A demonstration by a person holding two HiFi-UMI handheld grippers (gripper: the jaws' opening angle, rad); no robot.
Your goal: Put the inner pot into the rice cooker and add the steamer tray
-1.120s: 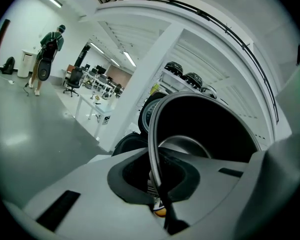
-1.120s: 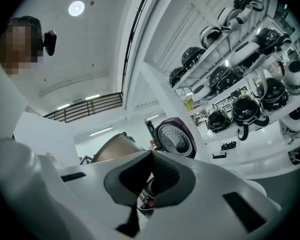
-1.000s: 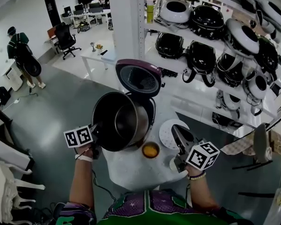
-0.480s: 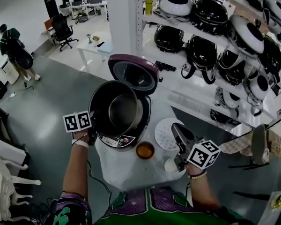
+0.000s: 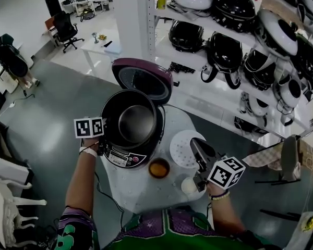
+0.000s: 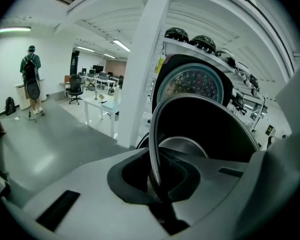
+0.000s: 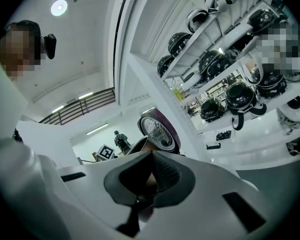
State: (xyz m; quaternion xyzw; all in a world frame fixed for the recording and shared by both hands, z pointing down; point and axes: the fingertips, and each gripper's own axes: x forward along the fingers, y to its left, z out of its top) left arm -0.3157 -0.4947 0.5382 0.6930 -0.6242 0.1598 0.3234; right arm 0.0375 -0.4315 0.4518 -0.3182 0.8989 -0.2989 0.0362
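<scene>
On the table (image 5: 146, 192), the inner pot (image 5: 129, 123) is held at the rice cooker's (image 5: 124, 158) mouth
Its rim is clamped by the left gripper (image 6: 157, 186); the right gripper's (image 5: 196, 146) jaws are closed empty near the steamer tray (image 5: 182, 149)

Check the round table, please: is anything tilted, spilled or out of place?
Nothing stands out. The left gripper grips the inner pot by its rim at the open rice cooker; whether it sits fully down, I cannot tell. The steamer tray lies flat beside it, and nothing is spilled.
</scene>
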